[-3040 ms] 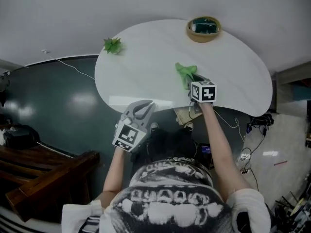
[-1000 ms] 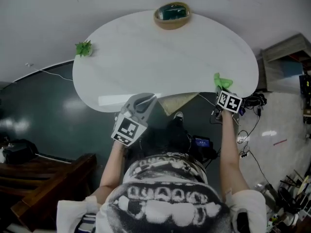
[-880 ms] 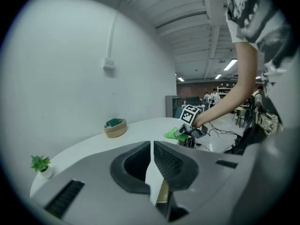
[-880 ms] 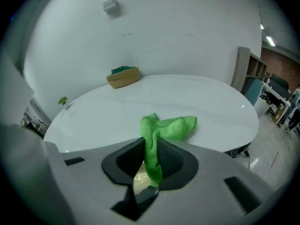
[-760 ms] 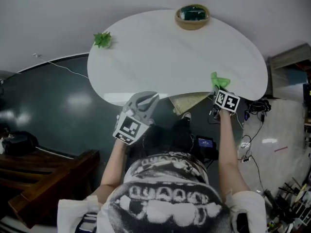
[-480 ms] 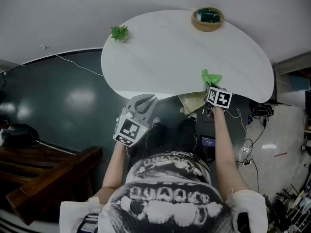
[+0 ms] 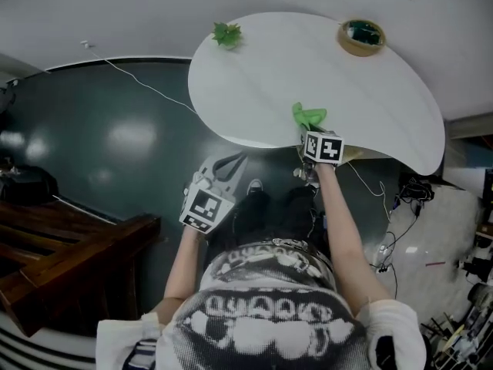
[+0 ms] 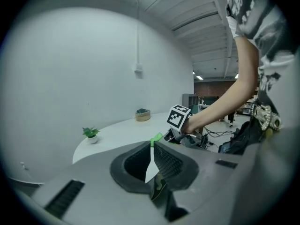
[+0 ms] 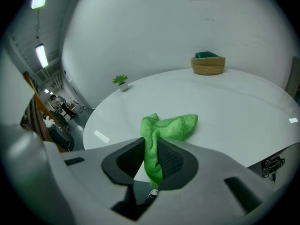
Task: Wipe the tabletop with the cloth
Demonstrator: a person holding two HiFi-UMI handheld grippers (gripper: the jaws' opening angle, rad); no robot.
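Beyond the outstretched right gripper [image 7: 310, 132], clamped on one green cloth [image 9: 165, 127], lies the tabletop [image 7: 262, 75] with one basket [image 7: 362, 38] and one potted plant [image 7: 226, 33]; the left gripper [image 7: 233, 163], closed and empty, hovers short of it.

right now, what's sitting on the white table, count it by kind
cloth: 1
potted plant: 1
basket: 1
total: 3

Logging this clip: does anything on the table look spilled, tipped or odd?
Nothing stands out. The small plant stands upright, the basket sits near the far edge, and the right gripper clamps the green cloth on the white tabletop.
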